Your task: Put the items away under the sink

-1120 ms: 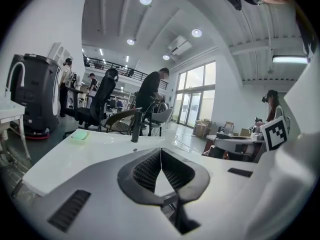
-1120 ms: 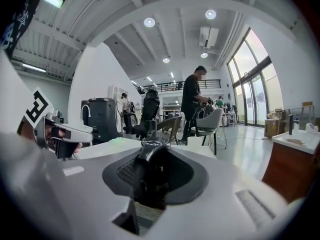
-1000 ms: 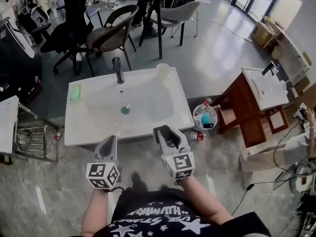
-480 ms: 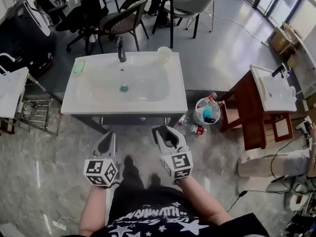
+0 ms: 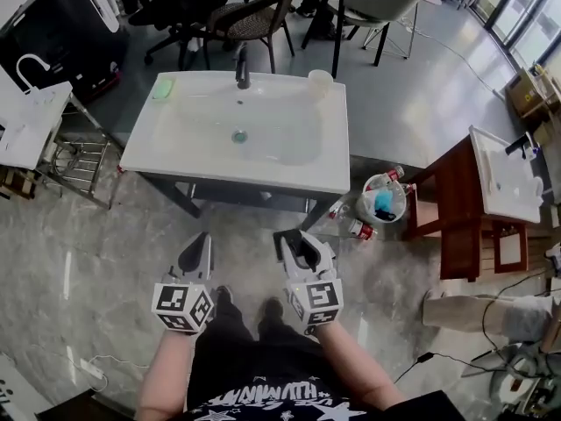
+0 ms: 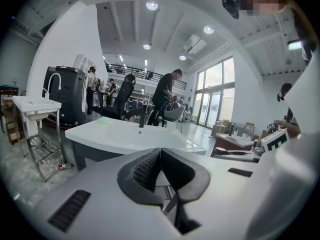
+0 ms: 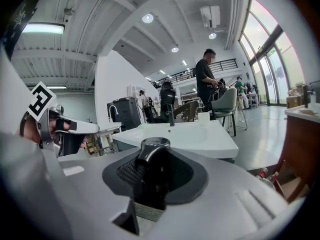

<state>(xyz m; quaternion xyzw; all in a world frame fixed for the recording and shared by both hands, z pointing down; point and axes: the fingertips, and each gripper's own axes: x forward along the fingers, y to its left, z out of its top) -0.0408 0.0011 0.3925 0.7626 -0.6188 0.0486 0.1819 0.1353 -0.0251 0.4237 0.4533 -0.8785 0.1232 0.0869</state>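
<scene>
Sink (image 5: 175, 152) stands ahead, well apart, space under its near edge open, bucket (image 5: 382, 202) of bottles on floor off its near right corner; step looks like carrying in, and the next move likely needs stepping closer and reaching low under the basin. Left gripper (image 6: 160, 151) and right gripper (image 5: 296, 239) held side by side in front, pointing slightly down toward sink. Left tongs together, empty; right tongs clamped on dark item (image 7: 152, 151), shiny-topped, not yet stowed.

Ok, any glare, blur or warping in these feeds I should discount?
Head view: sharp, evenly lit, straight lines bowed toward the edges; white sink bright, not washed out. Left gripper view: heavy fisheye, black corners, windows bright. Right gripper view: same warping; the dark capped item between the jaws reads almost black, little detail.
</scene>
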